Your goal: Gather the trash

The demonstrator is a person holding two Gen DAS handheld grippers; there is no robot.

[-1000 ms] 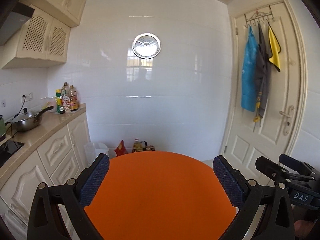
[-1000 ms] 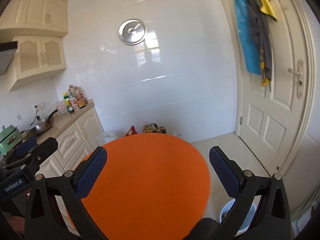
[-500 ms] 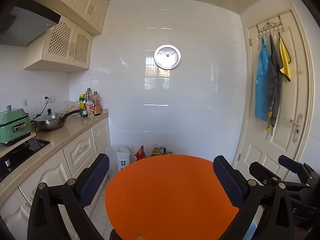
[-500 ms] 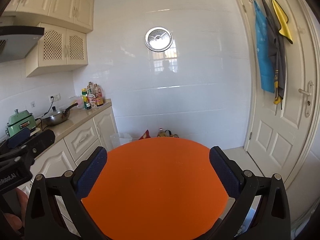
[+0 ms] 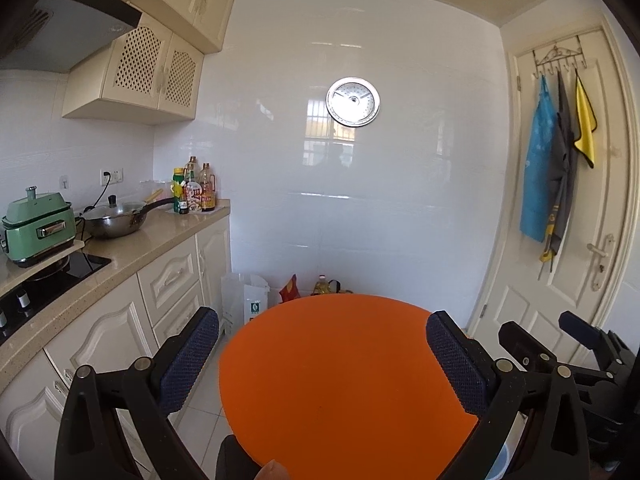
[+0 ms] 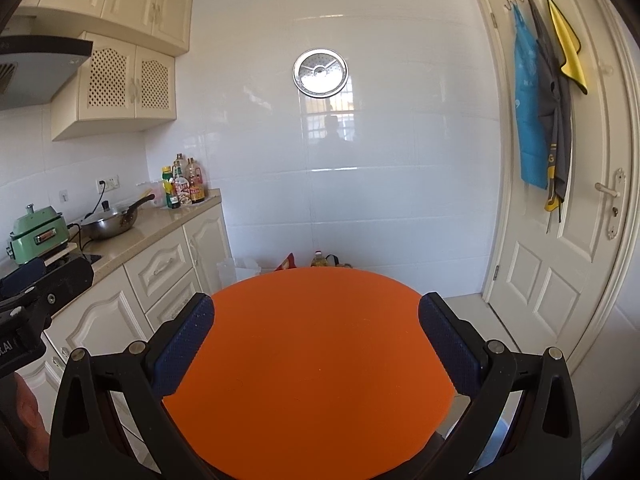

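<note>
Trash: none plainly identifiable from either wrist view; likeliest candidates down on the floor at the foot of the white tiled wall (image 5: 352, 208) — a red packet (image 5: 289, 289), a white bag (image 5: 245, 298), an oil bottle (image 5: 321, 286) — though whether these count as rubbish cannot be told.
Progress: nothing collected, nothing carried, judging by both grippers; whole task left to do.
Left gripper (image 5: 322, 354): wide open, blue pads well apart, holding nothing.
Right gripper (image 6: 316, 336): wide open too, empty between its pads; also seen at the right edge of the left view.
Orange round table (image 6: 308, 360): directly below and ahead of both grippers, top bare, no litter showing on it.
Position of candidates: beyond the far rim of the table, well apart from both grippers, partly hidden by that rim in the right view.
Blue bin (image 5: 498, 464): just a sliver, low right under the table edge; probably the drop-off, not certain.
Worktop (image 5: 132, 248): off to the left, carrying a pan (image 5: 114, 220), a green cooker (image 5: 38, 226) and bottles (image 5: 194, 192); no obvious rubbish.
Next call: probably a reach over or round the table towards the floor items.
</note>
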